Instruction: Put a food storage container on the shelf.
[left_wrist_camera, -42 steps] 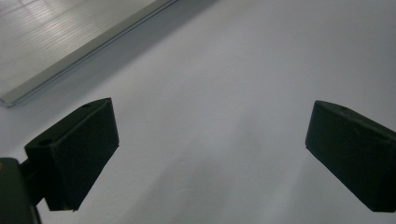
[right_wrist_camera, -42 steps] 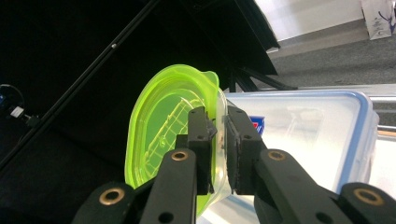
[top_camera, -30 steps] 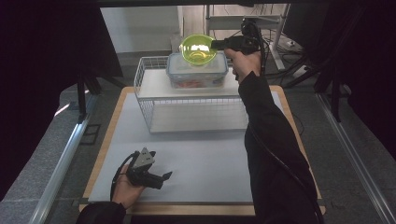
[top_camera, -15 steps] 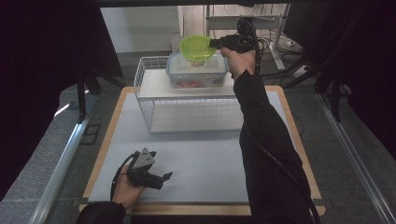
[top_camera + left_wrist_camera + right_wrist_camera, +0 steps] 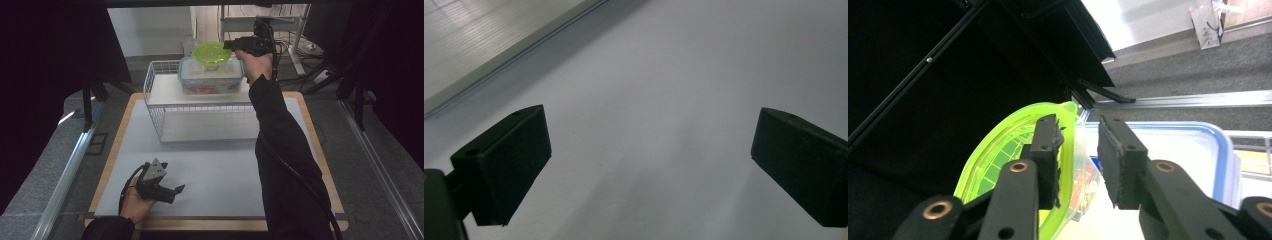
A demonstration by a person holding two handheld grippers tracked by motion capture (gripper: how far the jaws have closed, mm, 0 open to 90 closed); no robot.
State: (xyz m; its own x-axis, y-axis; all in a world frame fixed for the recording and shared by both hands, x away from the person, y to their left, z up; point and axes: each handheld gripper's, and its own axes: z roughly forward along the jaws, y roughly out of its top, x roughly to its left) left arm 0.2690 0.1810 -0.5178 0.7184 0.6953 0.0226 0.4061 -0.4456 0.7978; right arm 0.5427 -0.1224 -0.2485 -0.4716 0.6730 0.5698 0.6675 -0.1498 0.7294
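A lime-green bowl sits on the lid of a clear food container, which stands on top of a white wire rack. My right gripper reaches in from the right at the bowl's rim. Its jaws have just been opening. The rim stands between them, close against one pad, with a clear gap to the other. My left gripper lies in a hand at the front left of the table, open and with nothing in it.
A pale grey mat covers the wooden table in front of the rack. The rack's lower shelf is bare. Dark curtains and metal frames stand to the left and right, and shelving is behind the rack.
The green bowl has tipped from facing the camera to lying flatter and lower on the container lid. The right gripper's jaws have spread. The left gripper has stayed put.
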